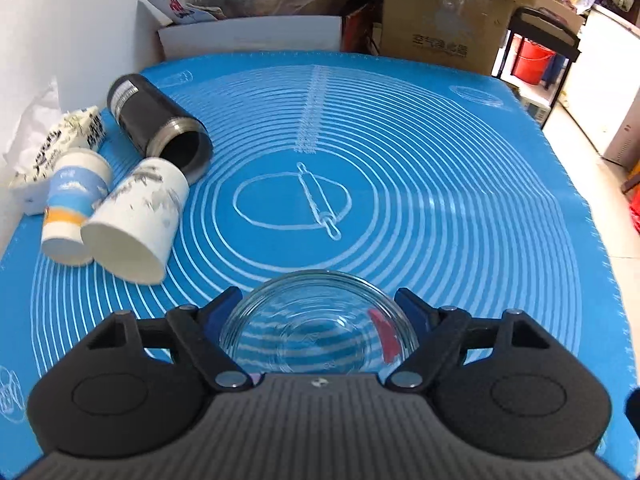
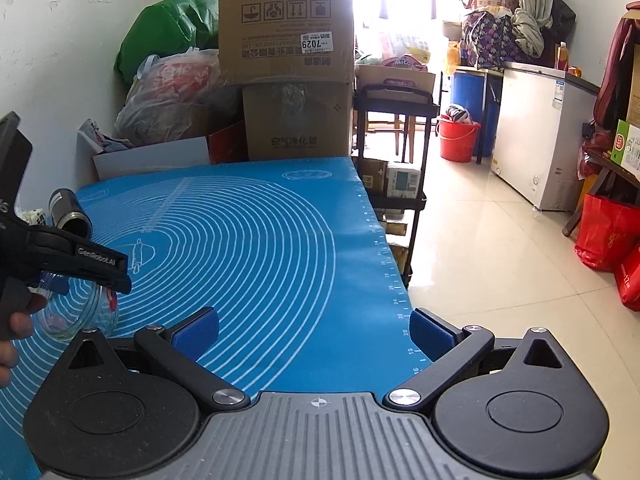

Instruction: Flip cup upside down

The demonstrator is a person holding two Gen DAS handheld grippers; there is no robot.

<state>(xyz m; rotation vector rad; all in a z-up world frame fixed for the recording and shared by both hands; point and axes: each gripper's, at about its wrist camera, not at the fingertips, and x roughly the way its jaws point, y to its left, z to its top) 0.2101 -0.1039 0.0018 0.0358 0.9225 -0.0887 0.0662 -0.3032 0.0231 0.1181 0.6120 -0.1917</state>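
A clear glass cup [image 1: 320, 320] with a small red mark sits between the blue pads of my left gripper [image 1: 318, 300], which is shut on it just above the blue mat [image 1: 440, 184]. In the right wrist view the same glass cup [image 2: 80, 312] shows at the far left, tilted, held by the left gripper [image 2: 88, 276]. My right gripper [image 2: 314, 330] is open and empty over the mat's right front part [image 2: 280, 240].
On the mat's left lie a black steel tumbler [image 1: 160, 128], a white paper cup [image 1: 136, 220], a blue-and-white paper cup [image 1: 74, 208] and crumpled packaging [image 1: 52, 148]. Cardboard boxes [image 1: 448, 12] and bags stand behind the table. A black cart [image 2: 394, 140] stands at the table's right.
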